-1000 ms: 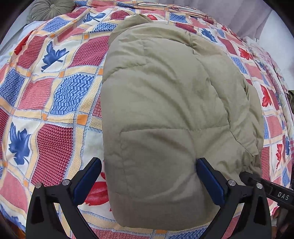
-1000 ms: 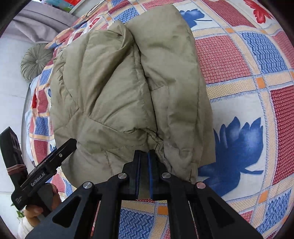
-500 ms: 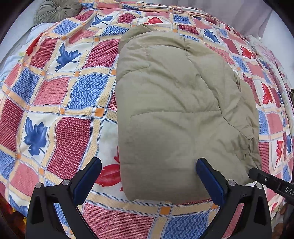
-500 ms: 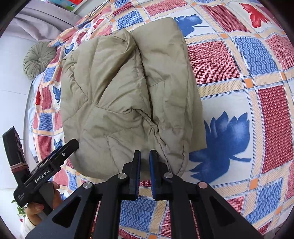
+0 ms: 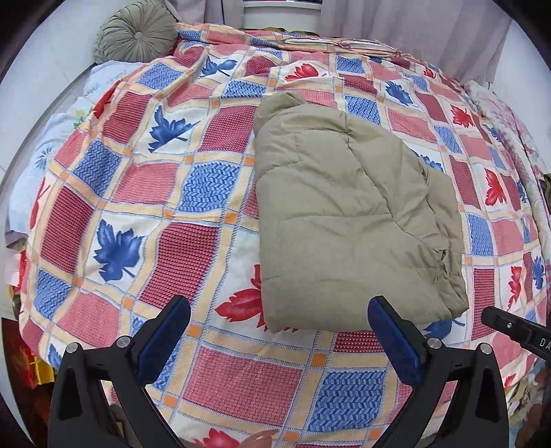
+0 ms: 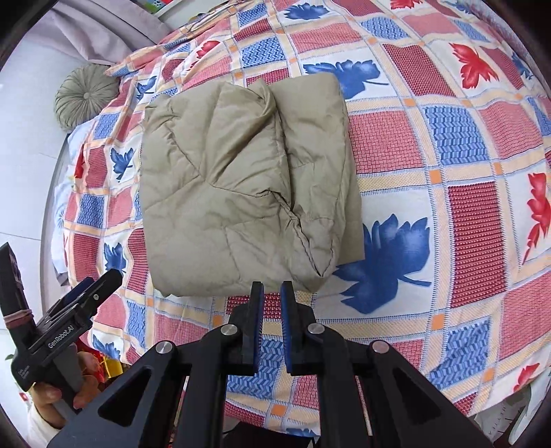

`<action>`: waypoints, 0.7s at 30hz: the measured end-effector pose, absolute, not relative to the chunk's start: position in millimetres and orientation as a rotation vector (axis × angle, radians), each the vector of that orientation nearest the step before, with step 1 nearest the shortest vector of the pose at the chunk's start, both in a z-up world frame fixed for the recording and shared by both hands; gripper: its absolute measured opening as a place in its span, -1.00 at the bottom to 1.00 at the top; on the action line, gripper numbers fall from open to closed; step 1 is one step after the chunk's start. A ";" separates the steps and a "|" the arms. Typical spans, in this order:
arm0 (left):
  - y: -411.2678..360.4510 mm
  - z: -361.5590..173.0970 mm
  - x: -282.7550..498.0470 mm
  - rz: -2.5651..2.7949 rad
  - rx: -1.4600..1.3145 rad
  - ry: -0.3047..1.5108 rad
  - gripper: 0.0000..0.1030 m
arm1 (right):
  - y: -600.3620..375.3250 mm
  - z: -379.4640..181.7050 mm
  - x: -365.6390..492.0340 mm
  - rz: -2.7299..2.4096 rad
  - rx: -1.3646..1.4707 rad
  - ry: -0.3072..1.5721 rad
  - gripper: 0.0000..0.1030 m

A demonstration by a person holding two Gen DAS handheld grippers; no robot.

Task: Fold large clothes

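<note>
A padded olive-khaki jacket (image 5: pixel 347 220) lies folded into a compact bundle on the bed; it also shows in the right wrist view (image 6: pixel 241 186). My left gripper (image 5: pixel 279 310) is wide open and empty, held just short of the bundle's near edge. My right gripper (image 6: pixel 272 293) hangs just clear of the bundle's near edge, its blue pads a narrow gap apart with nothing between them. The left gripper (image 6: pixel 89 289) and the hand holding it show at the lower left of the right wrist view.
The bed wears a patchwork cover (image 5: pixel 165 248) of red, blue and cream squares with leaf prints. A round green cushion (image 5: pixel 134 31) sits at the head by the white wall. Grey curtains (image 5: pixel 413 27) hang behind. The bed's near edge (image 6: pixel 275 413) runs under the right gripper.
Both grippers have pulled back from the jacket, which looks smaller and farther. The right gripper, shut at the bundle's edge before, has parted slightly and holds nothing. The bundle lies still.
</note>
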State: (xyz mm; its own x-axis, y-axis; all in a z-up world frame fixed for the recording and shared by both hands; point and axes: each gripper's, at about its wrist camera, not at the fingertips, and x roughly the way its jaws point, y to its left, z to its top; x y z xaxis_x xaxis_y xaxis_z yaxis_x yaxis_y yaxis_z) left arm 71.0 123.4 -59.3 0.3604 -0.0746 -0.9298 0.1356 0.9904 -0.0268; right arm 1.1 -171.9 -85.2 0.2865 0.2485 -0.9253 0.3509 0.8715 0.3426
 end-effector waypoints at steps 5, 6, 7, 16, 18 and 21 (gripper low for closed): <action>128.9 -35.0 63.2 -0.162 0.033 1.184 1.00 | -165.9 -59.0 -4.5 -0.081 0.494 1.295 -0.76; 128.7 -28.2 60.0 -0.153 0.052 1.173 1.00 | -164.0 -52.6 -5.4 -0.079 0.485 1.291 -0.70; 128.8 -22.7 57.6 -0.152 0.060 1.165 1.00 | -163.1 -47.1 -6.3 -0.079 0.477 1.285 -0.41; 131.6 28.1 34.4 -0.167 0.044 1.142 1.00 | -142.8 19.7 -15.1 -0.109 0.341 1.206 0.33; 131.7 40.2 28.6 -0.162 0.049 1.118 1.00 | -137.3 32.5 -17.4 -0.124 0.307 1.186 0.54; 132.8 55.2 23.1 -0.166 0.040 1.115 1.00 | -131.7 50.4 -21.2 -0.143 0.269 1.141 0.59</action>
